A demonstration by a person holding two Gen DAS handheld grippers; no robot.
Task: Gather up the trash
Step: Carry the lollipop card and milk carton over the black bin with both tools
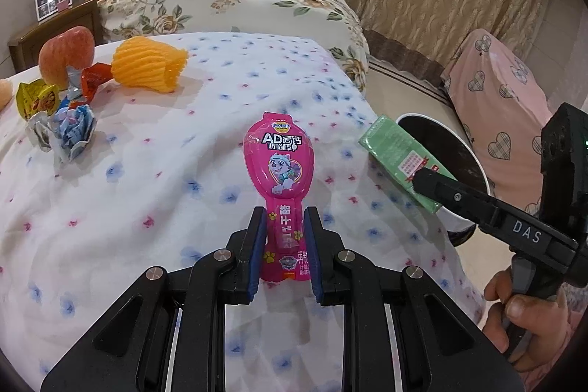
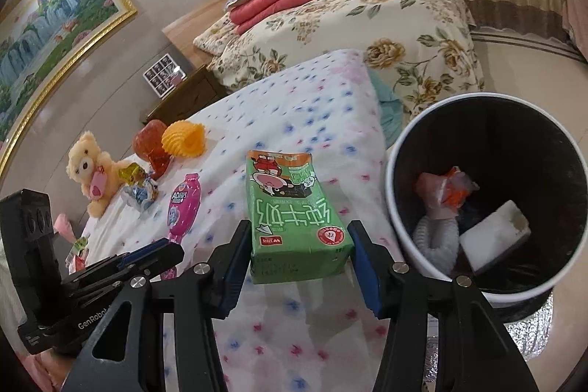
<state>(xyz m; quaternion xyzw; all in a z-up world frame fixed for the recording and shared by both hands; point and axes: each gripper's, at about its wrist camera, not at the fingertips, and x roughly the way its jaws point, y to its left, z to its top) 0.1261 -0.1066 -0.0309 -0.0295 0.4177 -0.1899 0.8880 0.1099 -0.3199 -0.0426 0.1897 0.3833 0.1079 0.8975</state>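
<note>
Both grippers full, bin contents jumbled

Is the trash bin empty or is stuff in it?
Not empty. The bin holds a white block, an orange wrapper and a grey ring.

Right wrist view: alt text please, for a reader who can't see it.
The right tongs grip a green milk carton above a flowered bedsheet, beside a bin already holding trash. To the left, the left tongs hold a pink wrapper; a teddy and more wrappers lie beyond.
</note>
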